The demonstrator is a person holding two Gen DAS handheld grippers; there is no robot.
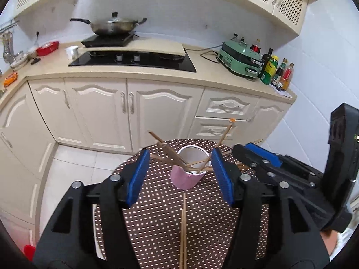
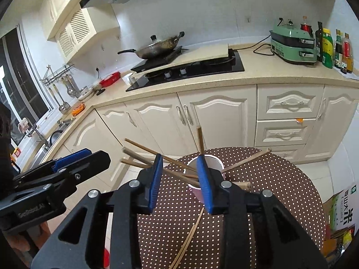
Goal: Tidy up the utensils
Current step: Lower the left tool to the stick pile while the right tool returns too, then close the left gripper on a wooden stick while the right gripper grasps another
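Observation:
A pink cup [image 1: 187, 179] stands on the round brown polka-dot table [image 1: 157, 224], with several wooden chopsticks [image 1: 177, 158] fanning out of it at all angles. A loose pair of chopsticks [image 1: 183, 224] lies on the cloth in front of the cup. My left gripper [image 1: 180, 154] hangs open above and in front of the cup, nothing between its blue pads. In the right wrist view the cup [image 2: 197, 194] sits just beyond my right gripper [image 2: 179, 158], which is open with a narrower gap; the fanned chopsticks [image 2: 143, 154] cross behind it, untouched. The loose pair [image 2: 190, 235] lies below.
My right gripper [image 1: 249, 150] is close on the right of the left one. Beyond the table run cream cabinets [image 1: 157, 107] and a counter with a hob [image 1: 134, 59], a wok [image 1: 110, 25] and bottles [image 1: 276, 71]. A cardboard box [image 2: 341, 206] stands beside the table.

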